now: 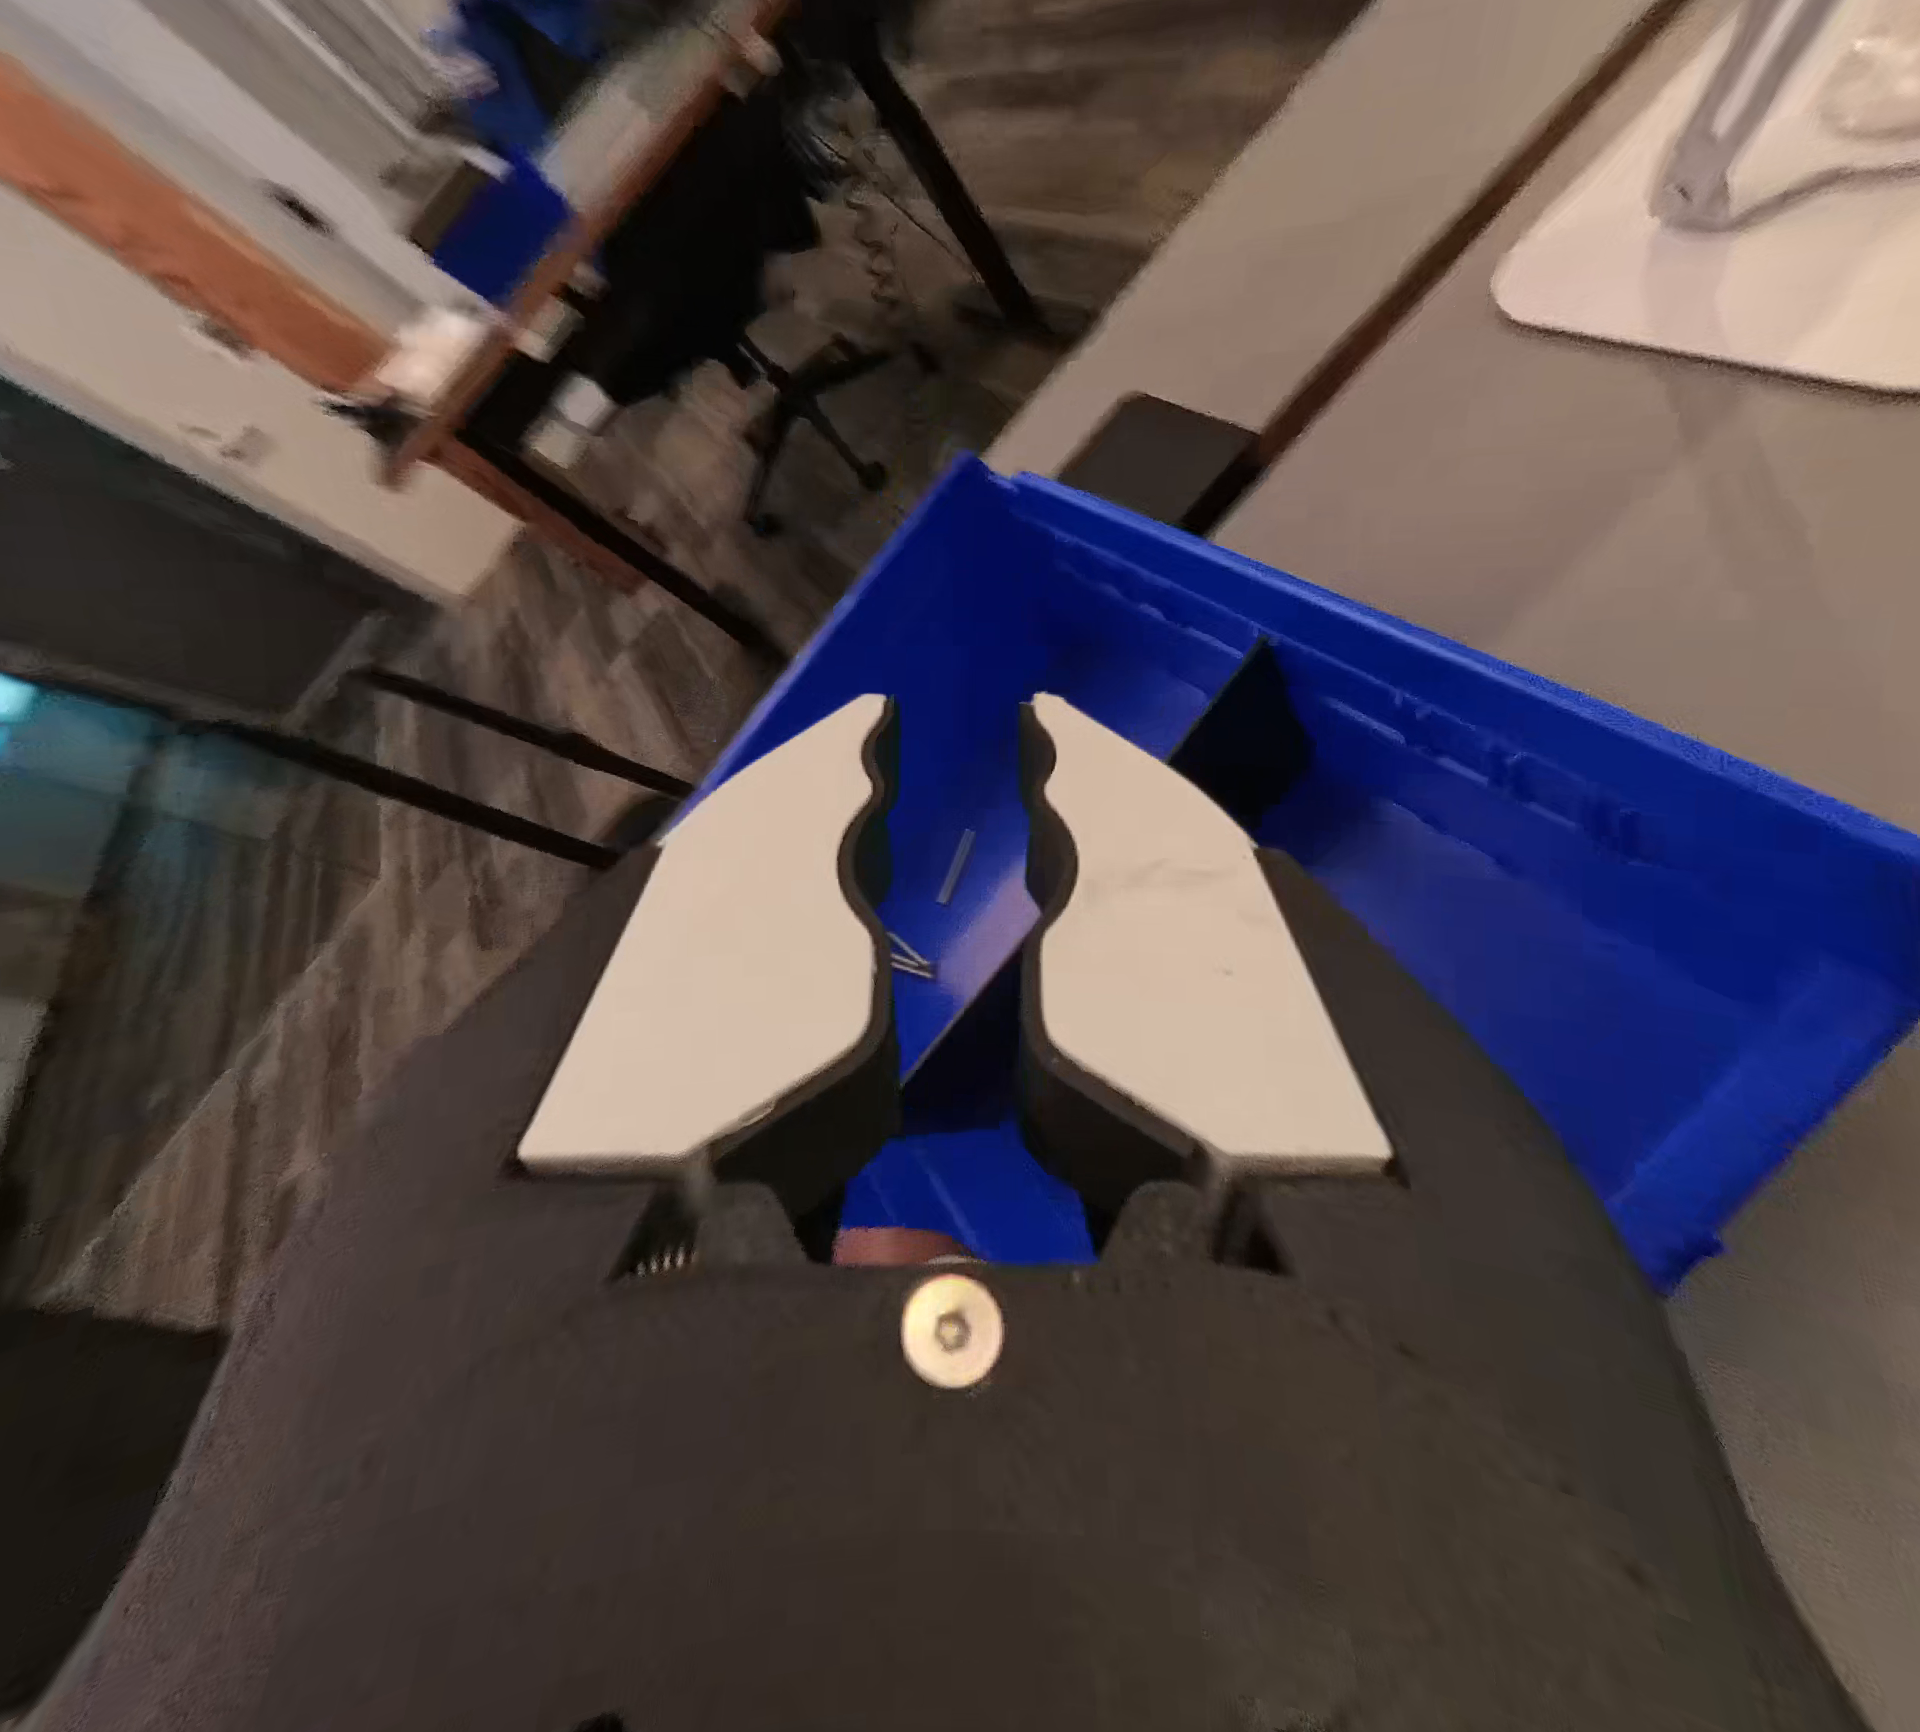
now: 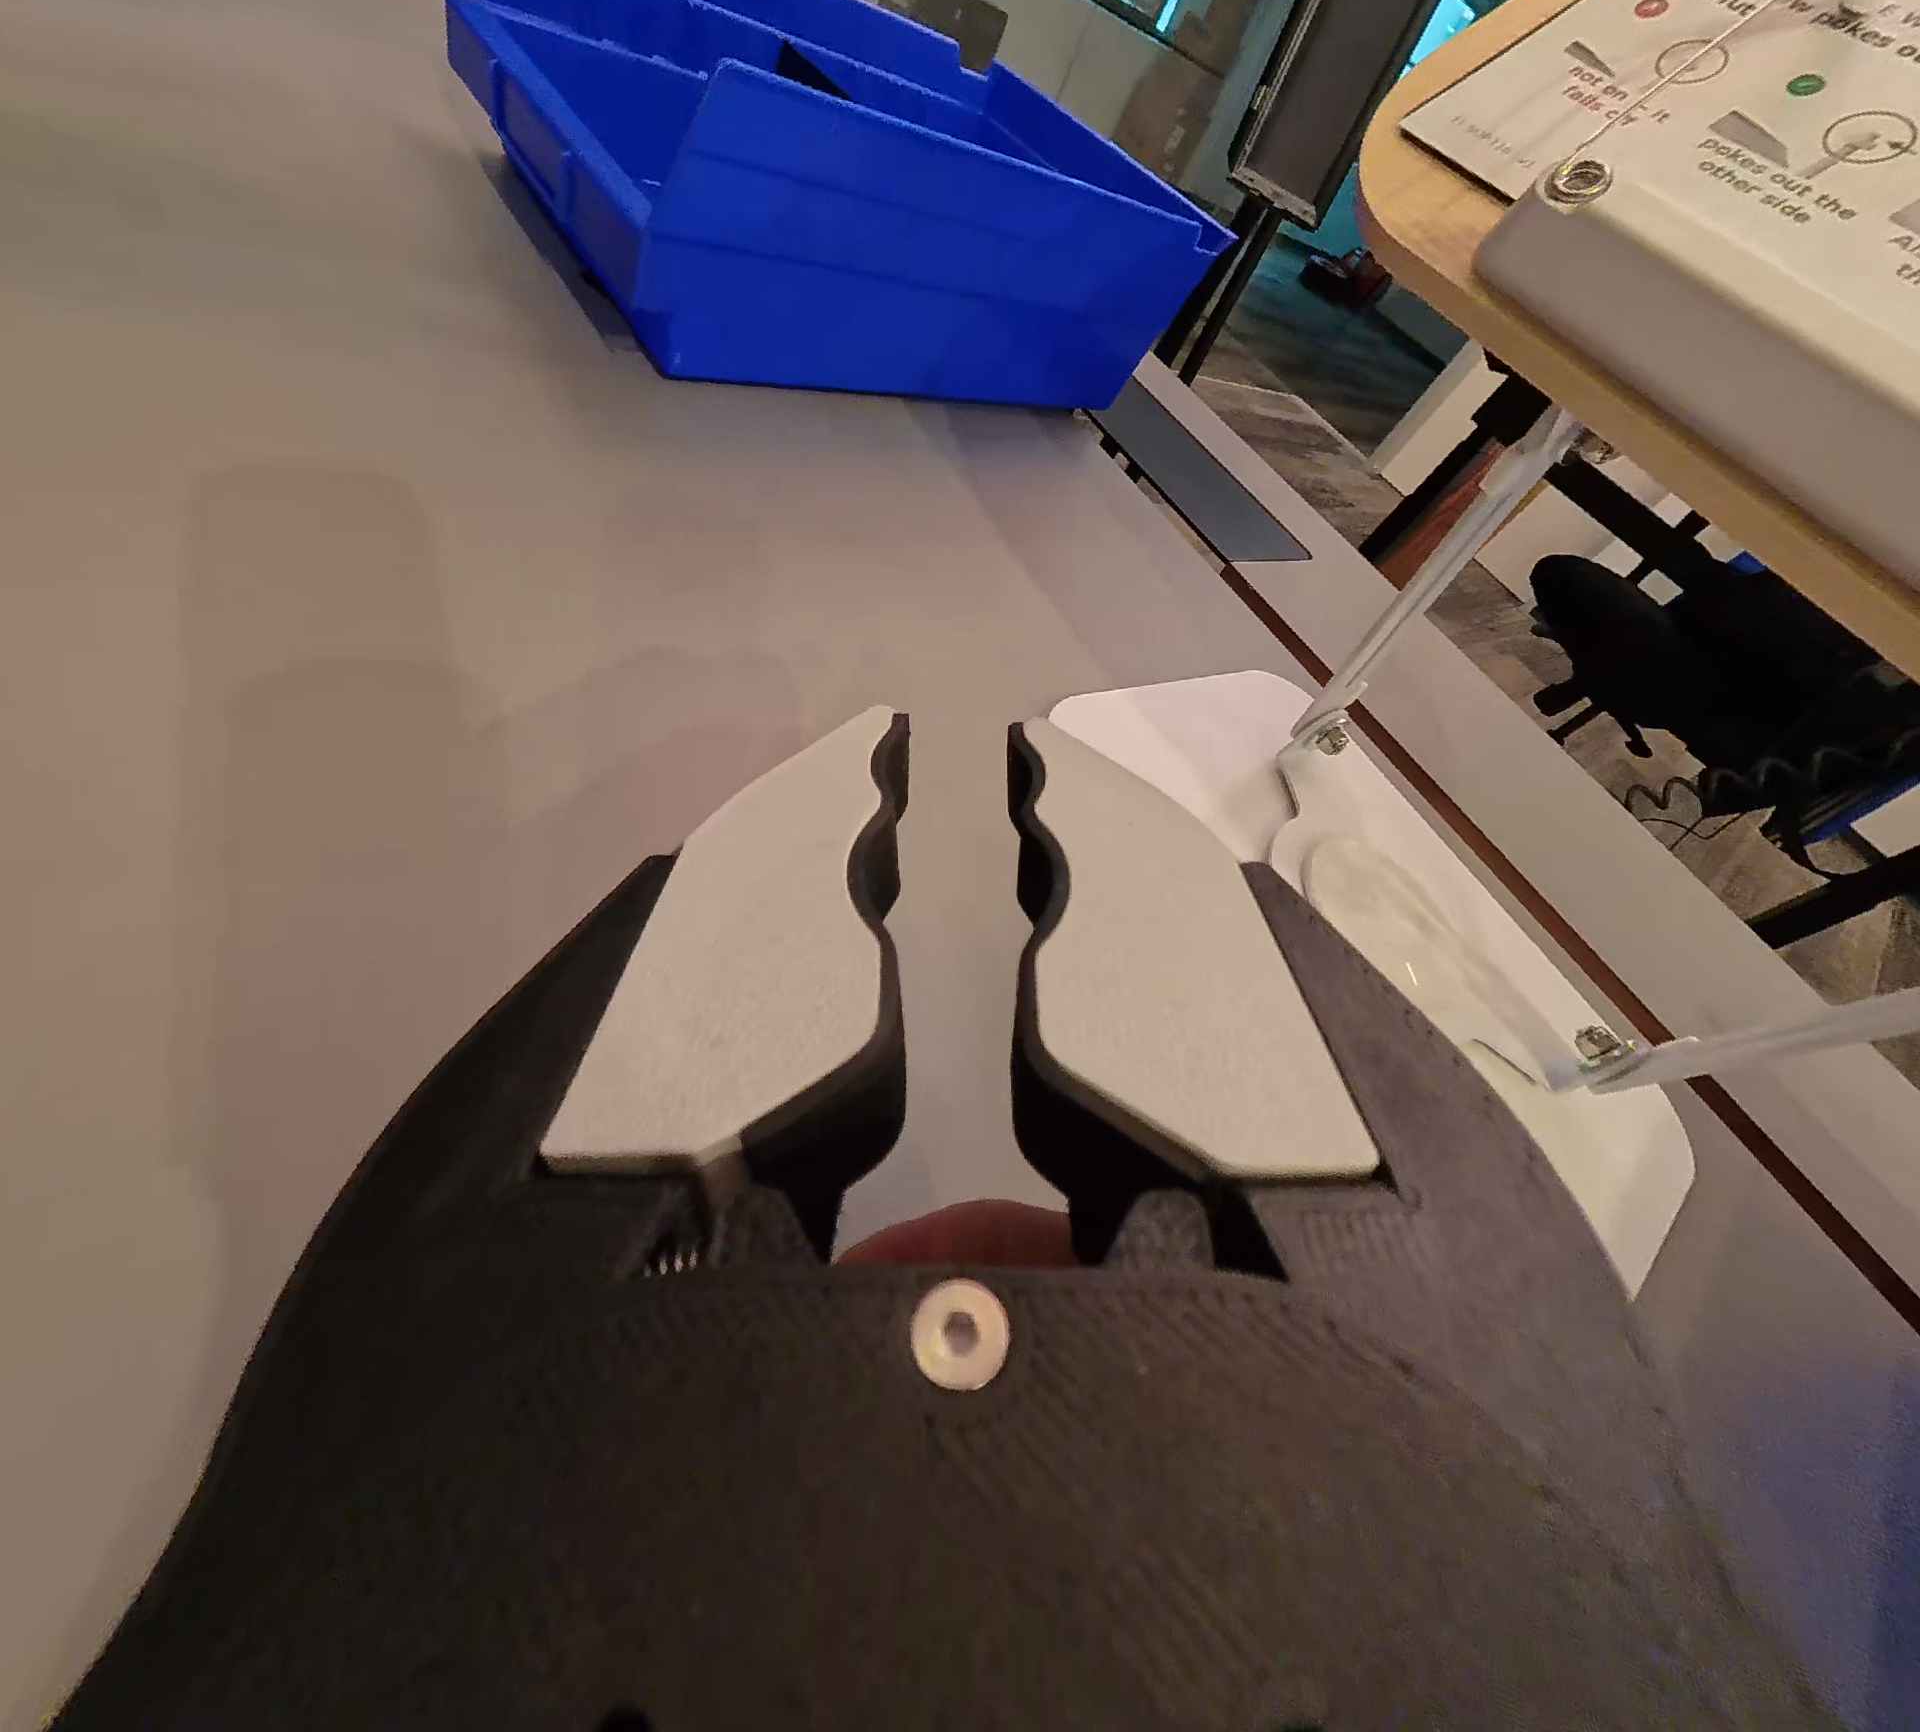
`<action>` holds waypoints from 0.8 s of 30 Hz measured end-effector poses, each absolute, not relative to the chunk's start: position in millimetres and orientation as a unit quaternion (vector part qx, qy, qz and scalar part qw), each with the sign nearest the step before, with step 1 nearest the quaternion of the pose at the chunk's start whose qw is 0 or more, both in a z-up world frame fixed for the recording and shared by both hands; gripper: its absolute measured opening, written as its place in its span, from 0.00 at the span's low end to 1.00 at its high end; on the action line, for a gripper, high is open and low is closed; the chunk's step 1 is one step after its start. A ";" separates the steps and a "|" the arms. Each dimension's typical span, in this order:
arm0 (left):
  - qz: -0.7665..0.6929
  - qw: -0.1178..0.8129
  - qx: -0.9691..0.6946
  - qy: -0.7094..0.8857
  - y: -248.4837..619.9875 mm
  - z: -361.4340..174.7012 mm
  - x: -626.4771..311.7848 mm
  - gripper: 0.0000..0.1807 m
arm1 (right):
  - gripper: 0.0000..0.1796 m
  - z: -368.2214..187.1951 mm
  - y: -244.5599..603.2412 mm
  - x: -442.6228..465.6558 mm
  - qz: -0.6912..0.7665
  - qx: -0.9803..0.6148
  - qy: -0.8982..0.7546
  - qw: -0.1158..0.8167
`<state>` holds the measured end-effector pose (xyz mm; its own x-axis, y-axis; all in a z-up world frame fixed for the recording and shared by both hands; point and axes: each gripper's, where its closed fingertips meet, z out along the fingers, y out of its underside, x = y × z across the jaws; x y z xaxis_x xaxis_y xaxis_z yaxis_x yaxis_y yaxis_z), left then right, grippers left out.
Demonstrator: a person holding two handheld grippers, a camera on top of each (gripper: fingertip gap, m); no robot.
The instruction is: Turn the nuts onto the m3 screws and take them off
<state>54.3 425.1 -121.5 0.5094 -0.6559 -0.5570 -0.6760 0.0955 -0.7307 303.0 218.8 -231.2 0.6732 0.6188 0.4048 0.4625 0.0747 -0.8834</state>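
A blue plastic bin [image 1: 1507, 861] with a black divider [image 1: 1247, 737] stands on the grey table. My left gripper [image 1: 956, 711] is open and empty, hovering over the bin's left compartment, where a few thin silver screws [image 1: 954, 867] lie on the blue floor. The view is blurred. In the right wrist view the same bin [image 2: 883, 248] sits farther off to the upper left. My right gripper [image 2: 958, 726] is open and empty, low over the bare grey table [image 2: 416, 643]. No nuts are visible.
A white base plate [image 2: 1174, 726] with a metal stand [image 2: 1455, 570] sits at the right, carrying a wooden board with a printed sheet [image 2: 1714, 103]. The table edge [image 2: 1351, 664] runs close behind it. Desks and chairs [image 1: 727, 248] stand beyond.
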 end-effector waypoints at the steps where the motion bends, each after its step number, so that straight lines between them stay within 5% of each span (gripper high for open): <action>1: -0.010 0.504 -0.689 0.520 433.5 -133.3 60.2 0.12 | 0.10 -230.7 218.5 303.0 0.065 -0.676 -0.399 0.616; 12: 0.040 0.254 -0.717 0.648 520.7 -226.6 47.3 0.10 | 0.10 -229.5 216.7 303.6 0.086 -0.676 -0.398 0.614; 17: 0.079 0.201 -0.713 0.667 534.9 -252.7 41.7 0.21 | 0.09 -228.1 216.5 304.3 0.097 -0.676 -0.395 0.614; 24: 0.112 0.125 -0.707 0.687 546.4 -280.3 31.4 0.13 | 0.09 -228.9 215.7 303.3 0.100 -0.675 -0.399 0.612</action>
